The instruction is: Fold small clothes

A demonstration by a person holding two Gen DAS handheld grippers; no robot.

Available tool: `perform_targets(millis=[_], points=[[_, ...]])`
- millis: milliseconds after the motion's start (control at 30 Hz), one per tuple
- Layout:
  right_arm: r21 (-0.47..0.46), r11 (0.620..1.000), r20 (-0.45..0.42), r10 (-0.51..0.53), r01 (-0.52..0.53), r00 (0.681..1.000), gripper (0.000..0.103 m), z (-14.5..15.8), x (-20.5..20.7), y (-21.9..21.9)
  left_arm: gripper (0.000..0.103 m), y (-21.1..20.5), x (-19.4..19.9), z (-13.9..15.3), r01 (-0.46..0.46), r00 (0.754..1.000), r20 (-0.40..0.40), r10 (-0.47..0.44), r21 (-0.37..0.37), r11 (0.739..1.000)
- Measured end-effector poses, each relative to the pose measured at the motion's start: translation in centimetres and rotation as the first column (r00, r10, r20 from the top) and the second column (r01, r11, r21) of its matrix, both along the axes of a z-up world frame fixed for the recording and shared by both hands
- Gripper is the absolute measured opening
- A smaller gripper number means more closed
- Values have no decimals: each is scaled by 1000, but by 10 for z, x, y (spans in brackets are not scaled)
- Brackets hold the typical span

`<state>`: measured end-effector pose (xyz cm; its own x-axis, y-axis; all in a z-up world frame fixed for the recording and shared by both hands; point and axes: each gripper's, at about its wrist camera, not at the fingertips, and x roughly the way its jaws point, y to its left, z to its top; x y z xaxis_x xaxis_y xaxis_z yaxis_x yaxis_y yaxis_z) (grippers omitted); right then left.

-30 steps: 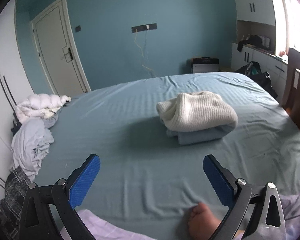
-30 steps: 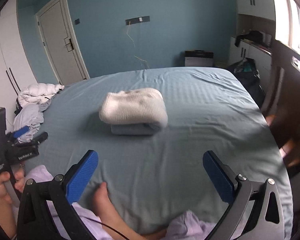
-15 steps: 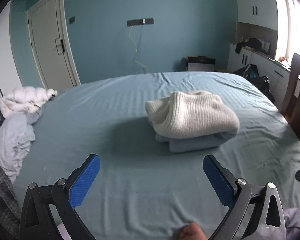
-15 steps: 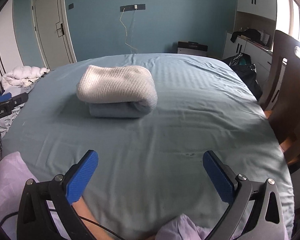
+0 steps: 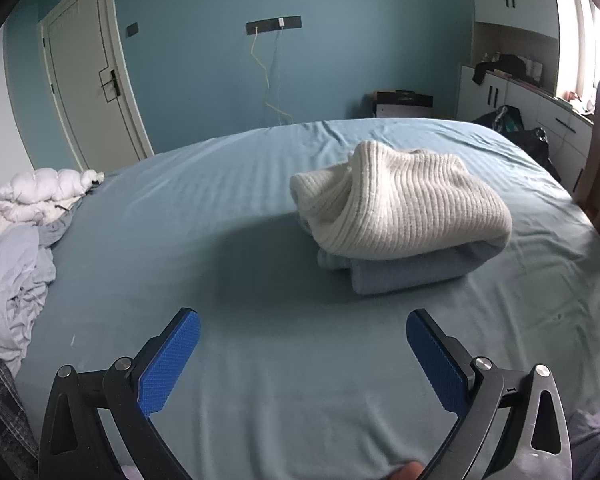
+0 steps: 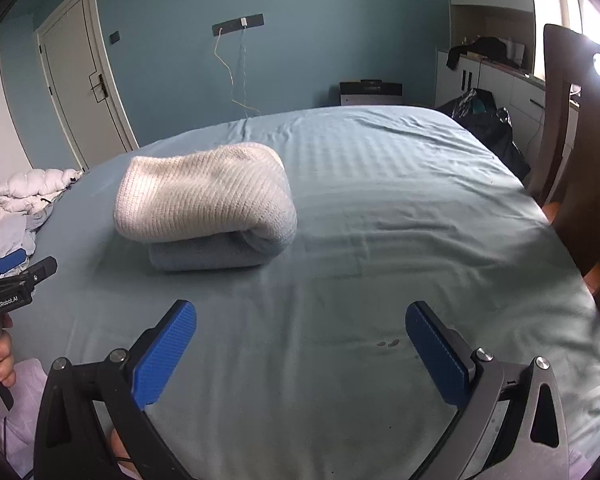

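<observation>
Only one bit of writing can be made out from here: white lettering reading "GenRobot.AI" on the black plastic body of the left gripper [image 6: 8, 276], the handheld two-finger tool with blue pads, seen at the left edge of the right wrist view. A hand [image 6: 0, 360] grips its handle just below the lettering. Nothing else carries legible text; any marks on the boxes by the far teal wall are too small to read.

A big bed [image 5: 228, 248] with a blue sheet and clothes on it.
A folded blue garment [image 5: 412, 272] lies near the middle, with a folded white knit sweater [image 5: 404, 204] on top. A heap of unfolded clothes [image 5: 16, 264] and a white puffy jacket [image 5: 36, 196] sit at the left edge.
</observation>
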<state>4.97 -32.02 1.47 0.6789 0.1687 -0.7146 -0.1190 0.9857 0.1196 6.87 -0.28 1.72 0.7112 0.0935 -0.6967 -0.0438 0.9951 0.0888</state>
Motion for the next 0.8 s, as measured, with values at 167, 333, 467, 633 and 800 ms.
perform_targets(millis=[167,333,467,633,800], points=[[-17,1000,11,17,-17,1000,102,4,-7,5,103,1,-1,1,-4,1000,4,4,-2,1000],[-26,999,14,21,-20,1000,102,6,-10,8,103,-2,-2,1,-4,1000,6,4,-4,1000],[-11,1000,11,15,-14,1000,102,8,-10,5,103,-4,-3,2,-8,1000,10,8,3,1000],[0,1000,1,7,-7,1000,102,6,-8,4,103,-3,-4,3,-8,1000,13,8,-9,1000],[-15,1000,2,7,-7,1000,102,4,-8,7,103,-3,-3,2,-7,1000,3,7,-16,1000]])
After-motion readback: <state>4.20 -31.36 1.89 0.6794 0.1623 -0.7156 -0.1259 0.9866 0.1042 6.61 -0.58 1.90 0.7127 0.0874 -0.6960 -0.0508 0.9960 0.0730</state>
